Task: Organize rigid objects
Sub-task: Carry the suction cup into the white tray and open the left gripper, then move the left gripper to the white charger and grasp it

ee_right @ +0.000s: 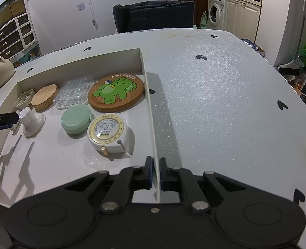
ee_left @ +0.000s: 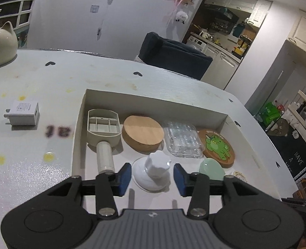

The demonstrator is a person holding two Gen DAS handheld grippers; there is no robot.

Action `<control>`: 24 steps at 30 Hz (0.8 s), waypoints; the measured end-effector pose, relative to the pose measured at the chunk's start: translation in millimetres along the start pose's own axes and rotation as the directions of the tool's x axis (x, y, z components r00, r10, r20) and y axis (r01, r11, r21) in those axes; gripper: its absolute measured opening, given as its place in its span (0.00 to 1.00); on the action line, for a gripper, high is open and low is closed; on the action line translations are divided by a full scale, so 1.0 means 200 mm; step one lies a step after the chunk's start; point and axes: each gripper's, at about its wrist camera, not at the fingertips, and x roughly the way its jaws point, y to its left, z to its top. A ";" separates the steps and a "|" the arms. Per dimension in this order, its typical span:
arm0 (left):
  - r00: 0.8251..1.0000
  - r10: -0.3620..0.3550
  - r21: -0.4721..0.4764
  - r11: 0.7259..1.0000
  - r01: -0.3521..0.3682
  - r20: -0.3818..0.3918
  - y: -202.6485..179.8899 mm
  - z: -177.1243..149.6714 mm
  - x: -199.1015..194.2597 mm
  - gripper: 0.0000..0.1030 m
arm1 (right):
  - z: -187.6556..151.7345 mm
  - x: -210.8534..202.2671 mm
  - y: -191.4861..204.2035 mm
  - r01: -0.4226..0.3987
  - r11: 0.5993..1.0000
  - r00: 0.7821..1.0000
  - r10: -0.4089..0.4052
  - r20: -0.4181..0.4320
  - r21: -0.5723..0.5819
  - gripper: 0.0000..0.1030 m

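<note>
Right hand-held gripper [ee_right: 156, 172] clamped on tray wall [ee_right: 153, 124]

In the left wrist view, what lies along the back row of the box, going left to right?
Beige compartment holder with handle → round wooden lid → clear plastic tray → cork coaster with green elephant.
</note>
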 end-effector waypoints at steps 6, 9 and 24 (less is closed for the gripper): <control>0.999 -0.024 0.032 0.999 0.023 0.027 -0.05 0.01 -0.08 0.66 | 0.00 0.00 0.00 -0.001 1.000 1.000 0.001 0.000 -0.001 0.08; 0.998 -0.027 0.044 0.999 0.025 0.053 -0.06 0.01 -0.15 0.80 | 0.00 0.00 0.00 0.000 1.000 1.000 0.000 0.000 -0.001 0.08; 0.974 0.187 -0.038 0.982 -0.184 0.130 0.27 -0.02 -0.36 1.00 | 0.00 0.00 0.00 0.001 1.000 1.000 -0.001 0.000 -0.001 0.08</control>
